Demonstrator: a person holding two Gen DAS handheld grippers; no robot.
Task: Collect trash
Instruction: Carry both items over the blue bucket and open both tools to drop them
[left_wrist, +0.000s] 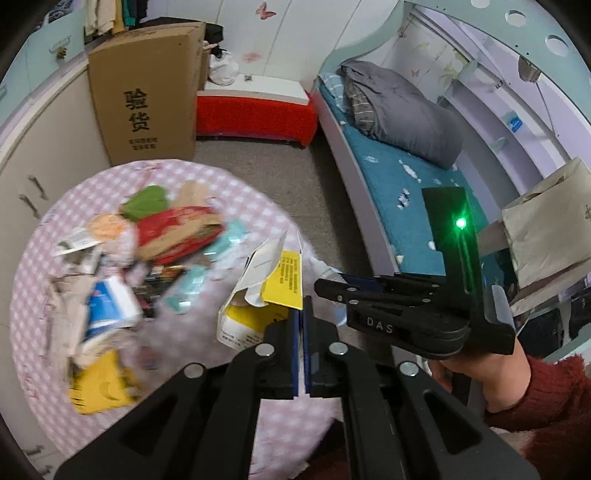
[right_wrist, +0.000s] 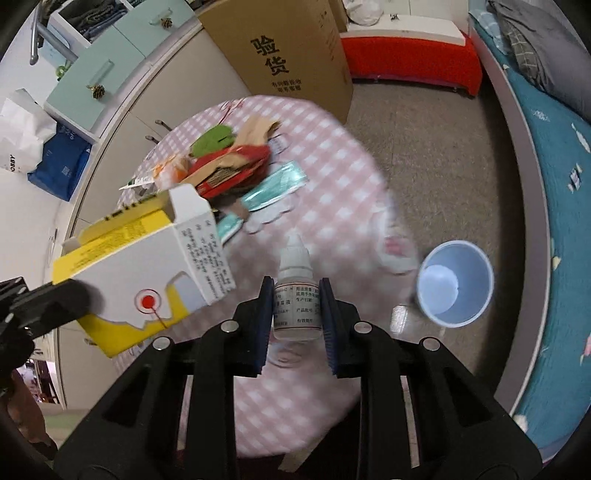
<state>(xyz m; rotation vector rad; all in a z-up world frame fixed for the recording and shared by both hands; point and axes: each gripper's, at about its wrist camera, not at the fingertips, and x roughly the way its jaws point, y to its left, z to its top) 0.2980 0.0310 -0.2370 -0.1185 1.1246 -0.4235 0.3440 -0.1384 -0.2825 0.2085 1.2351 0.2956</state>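
Two items held: my left gripper (left_wrist: 301, 325) pinches yellow carton (left_wrist: 258, 295) by its flap, my right gripper (right_wrist: 297, 314) clamps dropper bottle (right_wrist: 297, 295) at frame centre; thin flap may tear or slip.

Both wrist cams steep-down, close over shared pink-check table (left_wrist: 229, 184).

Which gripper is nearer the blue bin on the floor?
Right. The right gripper, holding a small bottle, is beside the blue bin; the left gripper, holding the yellow box, is across the table.
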